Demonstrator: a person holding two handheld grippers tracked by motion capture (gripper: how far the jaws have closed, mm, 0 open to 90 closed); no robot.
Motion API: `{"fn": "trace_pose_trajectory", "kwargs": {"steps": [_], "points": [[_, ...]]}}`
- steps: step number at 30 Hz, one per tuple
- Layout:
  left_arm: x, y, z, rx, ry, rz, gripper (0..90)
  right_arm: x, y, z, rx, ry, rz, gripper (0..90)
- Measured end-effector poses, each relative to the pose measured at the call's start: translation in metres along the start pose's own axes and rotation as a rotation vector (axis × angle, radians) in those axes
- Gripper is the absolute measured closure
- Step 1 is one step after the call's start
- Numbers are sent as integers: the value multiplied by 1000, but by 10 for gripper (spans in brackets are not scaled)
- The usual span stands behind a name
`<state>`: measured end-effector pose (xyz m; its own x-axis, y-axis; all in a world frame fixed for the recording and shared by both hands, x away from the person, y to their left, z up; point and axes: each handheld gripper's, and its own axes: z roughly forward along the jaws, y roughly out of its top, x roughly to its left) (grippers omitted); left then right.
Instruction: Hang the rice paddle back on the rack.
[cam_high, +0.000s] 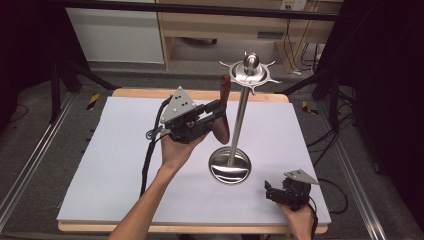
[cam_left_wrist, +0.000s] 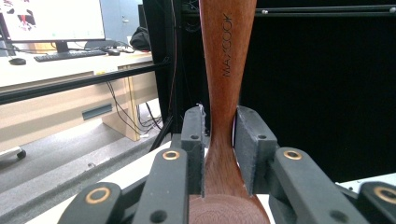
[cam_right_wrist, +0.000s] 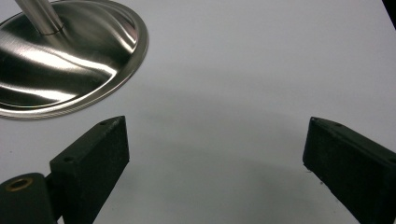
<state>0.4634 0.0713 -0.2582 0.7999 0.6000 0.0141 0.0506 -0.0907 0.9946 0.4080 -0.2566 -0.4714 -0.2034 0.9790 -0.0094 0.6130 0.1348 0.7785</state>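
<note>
black grippers (cam_high: 200, 122), seemingly bare forearms

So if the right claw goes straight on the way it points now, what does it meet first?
Probably the white table surface, since the open right claw tilts downward at it. The stand's round metal base lies off to one side, just outside the line, though depth is unclear.

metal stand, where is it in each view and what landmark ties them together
High view: metal stand at table centre-right, pole rising to a hooked top.
Left gripper view: not in it.
Right gripper view: its round base fills the upper left.
Shared landmark: the shiny base on the white table.
</note>
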Motion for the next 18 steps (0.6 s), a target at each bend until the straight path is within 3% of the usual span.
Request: {"fn": "trace_pose_trajectory", "kwargs": {"steps": [7,18], "points": [[1,-6,-7,28,-3,10,583,0,0,-1,0,-2,0,76],[10,-24,-24,97,20,5,443,0,0,0,-1,-7,-3,76]]}}
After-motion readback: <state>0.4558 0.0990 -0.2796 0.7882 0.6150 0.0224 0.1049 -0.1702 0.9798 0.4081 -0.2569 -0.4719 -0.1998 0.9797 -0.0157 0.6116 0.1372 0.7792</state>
